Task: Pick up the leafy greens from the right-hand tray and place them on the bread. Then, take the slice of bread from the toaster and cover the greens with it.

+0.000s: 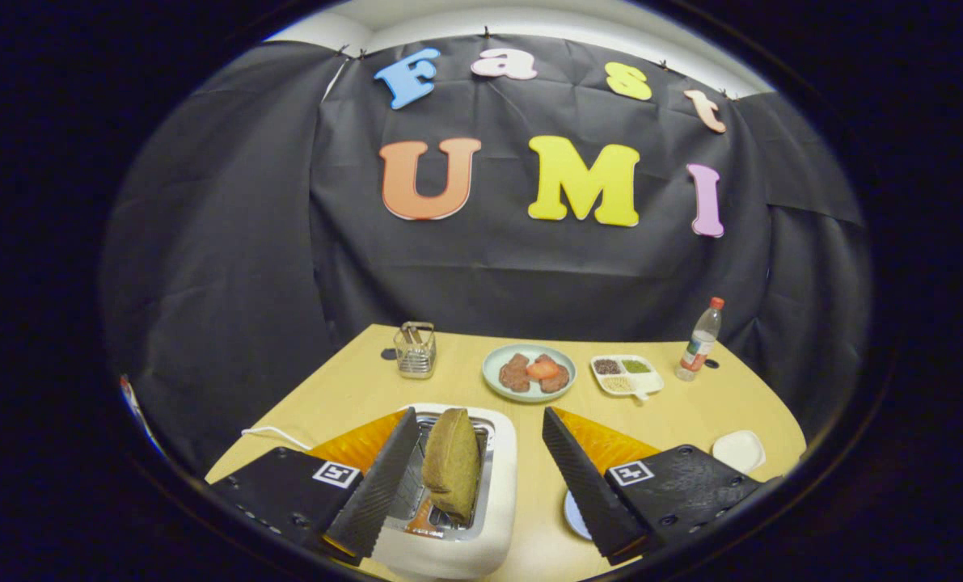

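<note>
Now the tongs (475,473) gape wide — the bread slice (452,473) stands upright in the toaster (493,453), between the fingers, nearer the left.

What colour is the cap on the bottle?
Red or orange-red, seen in the gripper view: the bottle stands beyond the open gripper.

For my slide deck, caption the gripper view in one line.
Open tool poised over the toaster, bread slice standing in its slot between the fingers.
</note>
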Motion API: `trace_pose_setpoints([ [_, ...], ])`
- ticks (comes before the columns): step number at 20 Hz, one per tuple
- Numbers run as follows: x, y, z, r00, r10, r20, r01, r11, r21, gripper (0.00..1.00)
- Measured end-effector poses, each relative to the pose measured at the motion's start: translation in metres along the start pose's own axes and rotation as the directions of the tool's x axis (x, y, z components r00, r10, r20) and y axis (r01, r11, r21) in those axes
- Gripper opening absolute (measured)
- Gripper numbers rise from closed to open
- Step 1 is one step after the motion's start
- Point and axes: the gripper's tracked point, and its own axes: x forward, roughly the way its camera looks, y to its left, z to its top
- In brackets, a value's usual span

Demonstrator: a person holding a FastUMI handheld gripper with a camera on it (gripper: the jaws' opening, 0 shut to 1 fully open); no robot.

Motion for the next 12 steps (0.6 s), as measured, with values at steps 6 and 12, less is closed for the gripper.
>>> trace_pose_setpoints([
  [6, 0.020, 0.004, -0.021, 0.995, 0.020, -0.093, -0.020, 1.000, 0.009, 0.67],
  [12, 0.024, 0.015, -0.030, 0.989, 0.043, -0.143, -0.049, 0.998, -0.036, 0.34],
])
